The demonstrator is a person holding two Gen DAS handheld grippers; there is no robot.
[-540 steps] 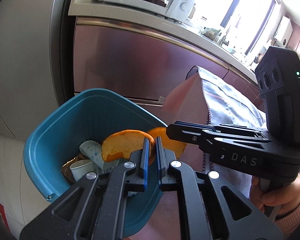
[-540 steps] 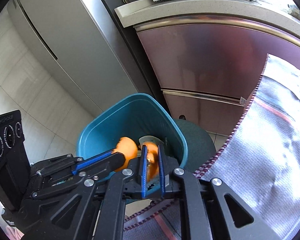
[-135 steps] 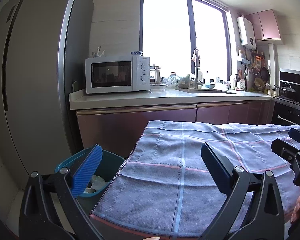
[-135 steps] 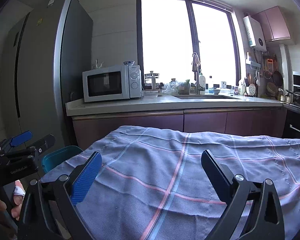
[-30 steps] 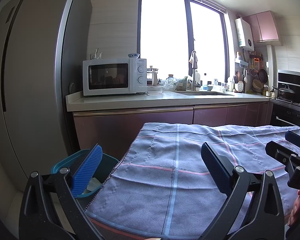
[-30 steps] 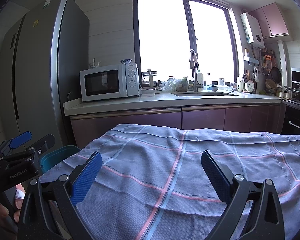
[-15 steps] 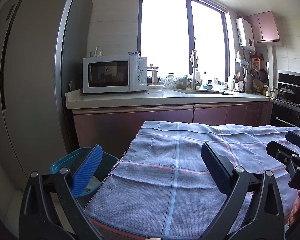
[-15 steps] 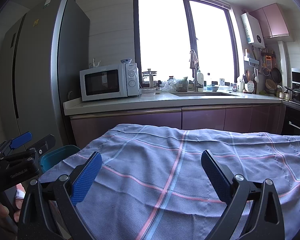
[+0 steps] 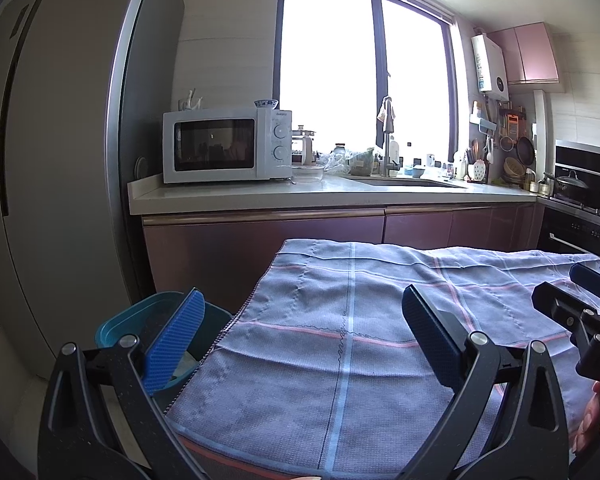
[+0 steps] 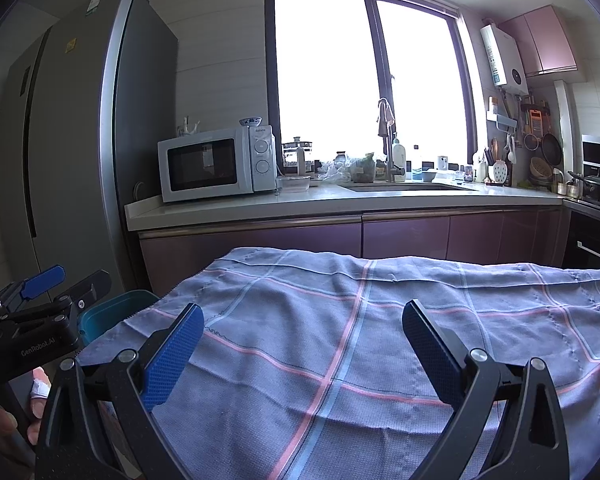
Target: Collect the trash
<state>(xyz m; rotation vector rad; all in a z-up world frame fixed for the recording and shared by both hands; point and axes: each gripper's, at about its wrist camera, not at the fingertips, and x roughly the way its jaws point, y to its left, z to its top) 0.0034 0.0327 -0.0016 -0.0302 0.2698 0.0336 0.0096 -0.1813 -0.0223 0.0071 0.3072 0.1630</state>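
Both grippers are spread wide with nothing between their blue pads. From the left wrist camera, the left gripper (image 9: 300,320) hangs over the near left part of a tabletop covered by a grey-blue checked cloth (image 9: 380,304), and its left finger lies in front of the teal trash bin (image 9: 140,316), which stands on the floor just beside the cloth's left edge, below the tabletop; something pale shows inside the bin, too hidden to name. The right gripper (image 10: 300,324), seen from its own camera, hangs over the middle of the same cloth (image 10: 380,320); the bin's rim (image 10: 108,312) peeks out at the cloth's left edge. Beyond the tabletop run purple cabinets under a pale counter with a white microwave (image 9: 224,144) and a tall grey fridge (image 9: 60,160).
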